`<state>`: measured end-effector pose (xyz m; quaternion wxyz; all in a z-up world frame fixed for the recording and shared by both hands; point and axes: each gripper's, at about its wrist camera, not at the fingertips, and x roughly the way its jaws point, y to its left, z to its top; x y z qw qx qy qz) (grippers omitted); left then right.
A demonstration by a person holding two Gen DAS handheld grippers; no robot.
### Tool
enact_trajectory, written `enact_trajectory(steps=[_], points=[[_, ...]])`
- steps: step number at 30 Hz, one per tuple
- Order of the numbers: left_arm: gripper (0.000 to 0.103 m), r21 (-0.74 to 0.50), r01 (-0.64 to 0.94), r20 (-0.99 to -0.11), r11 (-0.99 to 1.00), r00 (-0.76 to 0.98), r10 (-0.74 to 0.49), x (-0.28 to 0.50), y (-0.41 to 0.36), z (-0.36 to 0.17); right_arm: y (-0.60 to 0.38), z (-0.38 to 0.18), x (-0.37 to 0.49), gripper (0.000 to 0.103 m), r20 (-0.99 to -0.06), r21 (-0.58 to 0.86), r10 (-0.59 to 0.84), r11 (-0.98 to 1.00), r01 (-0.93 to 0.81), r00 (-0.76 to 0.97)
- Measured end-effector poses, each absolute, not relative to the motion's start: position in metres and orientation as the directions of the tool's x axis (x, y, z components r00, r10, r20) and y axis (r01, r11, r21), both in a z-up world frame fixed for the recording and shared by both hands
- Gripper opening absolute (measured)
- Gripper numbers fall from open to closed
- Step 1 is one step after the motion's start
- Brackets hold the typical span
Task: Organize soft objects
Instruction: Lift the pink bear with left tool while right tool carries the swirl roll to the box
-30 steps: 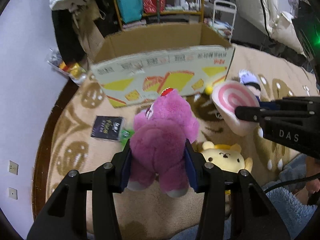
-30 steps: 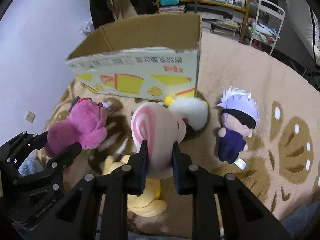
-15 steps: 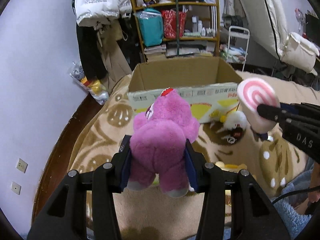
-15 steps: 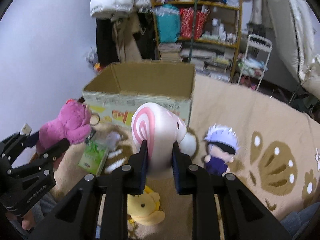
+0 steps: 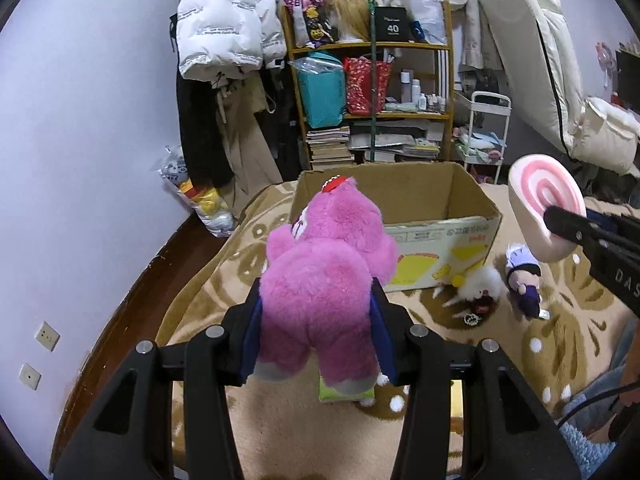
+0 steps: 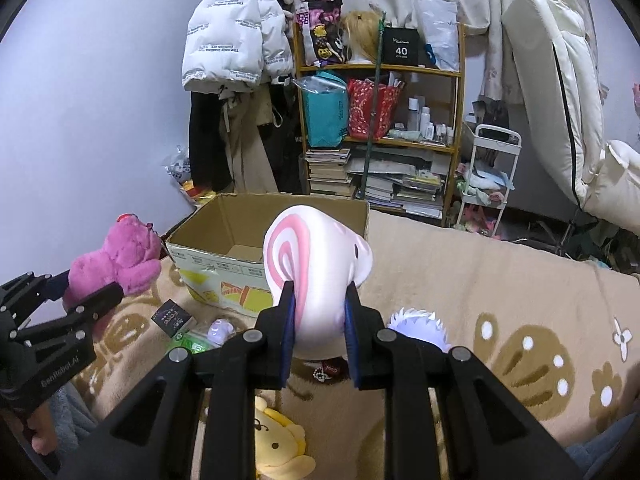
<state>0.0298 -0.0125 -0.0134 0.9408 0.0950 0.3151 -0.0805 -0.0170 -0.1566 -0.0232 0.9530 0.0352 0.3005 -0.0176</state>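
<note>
My left gripper is shut on a pink plush bear and holds it in the air in front of an open cardboard box. My right gripper is shut on a white plush with a pink swirl, raised above the blanket near the box. The bear also shows at the left of the right wrist view, and the swirl plush at the right of the left wrist view. The box looks empty inside.
On the patterned blanket lie a white-haired doll, a fluffy white plush, a yellow dog plush, a green packet and a small black box. A cluttered shelf stands behind the box.
Both grippers have lifted their plush toys well up off the blanket and pulled back. The box now appears lower and farther away, with its inside visible.
</note>
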Motion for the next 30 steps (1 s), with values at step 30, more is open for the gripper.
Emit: enact_trajectory(steps=[30], points=[[0.047, 0.279, 0.323, -0.469, 0.904, 0.868, -0.164, 0.117, -0.065, 0.066, -0.172, 0.017, 0.078, 0.023, -0.452, 0.024, -0.021, 0.999, 0.035, 0.892]])
